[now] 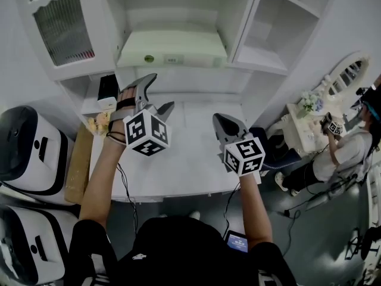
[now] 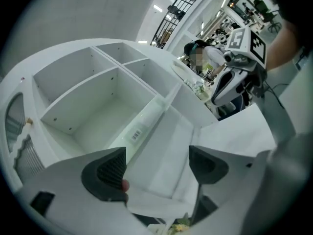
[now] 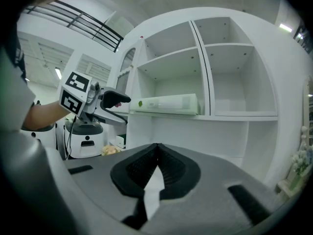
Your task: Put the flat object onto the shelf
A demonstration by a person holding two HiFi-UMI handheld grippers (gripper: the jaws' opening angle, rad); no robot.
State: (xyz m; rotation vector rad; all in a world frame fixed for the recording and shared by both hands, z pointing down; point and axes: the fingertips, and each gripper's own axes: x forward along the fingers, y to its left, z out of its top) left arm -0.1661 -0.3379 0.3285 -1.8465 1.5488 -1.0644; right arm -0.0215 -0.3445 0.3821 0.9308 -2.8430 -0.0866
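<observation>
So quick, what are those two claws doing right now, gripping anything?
Left claw: open, nothing between its jaws.
Right claw: closed, with nothing visibly gripped.

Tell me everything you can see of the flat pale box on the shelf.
The flat box is a long, thin slab, pale greenish white, seemingly cardboard or plastic. Its front edge carries a round green sticker and a small barcode label. It lies flat on the shelf board, touching only that board.
</observation>
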